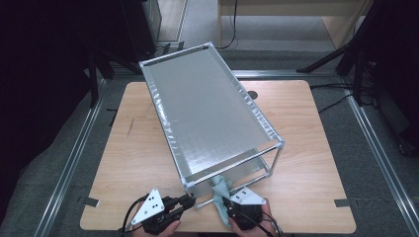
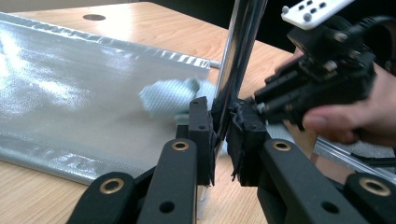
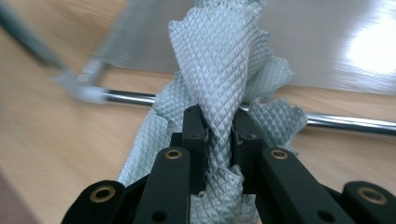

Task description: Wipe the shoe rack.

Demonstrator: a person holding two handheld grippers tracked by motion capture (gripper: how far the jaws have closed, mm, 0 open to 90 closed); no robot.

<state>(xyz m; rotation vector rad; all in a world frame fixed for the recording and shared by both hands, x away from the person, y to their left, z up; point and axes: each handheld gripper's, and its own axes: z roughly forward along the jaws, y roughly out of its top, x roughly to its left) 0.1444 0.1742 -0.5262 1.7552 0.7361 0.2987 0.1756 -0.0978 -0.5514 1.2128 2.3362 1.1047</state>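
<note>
The right gripper (image 3: 218, 135) has its jaws closed tight on a pale green cloth (image 3: 219, 84), which bunches up between the pads and hangs out above and below them. The left gripper (image 2: 219, 135) is closed on the chrome post (image 2: 238, 56) at the near corner of a metal rack (image 1: 207, 103), so it holds the rack steady.

Just in front of the right gripper, the cloth lies against the near end of the rack's silver shelf (image 2: 70, 88) and its lower rail (image 3: 345, 122). I judge the wiping is at an early stage: the cloth touches only this near edge, and the long shelf beyond it is not yet reached.

The rack sits diagonally on a light wooden table (image 1: 306, 128). Around it is grey floor and dark equipment.
</note>
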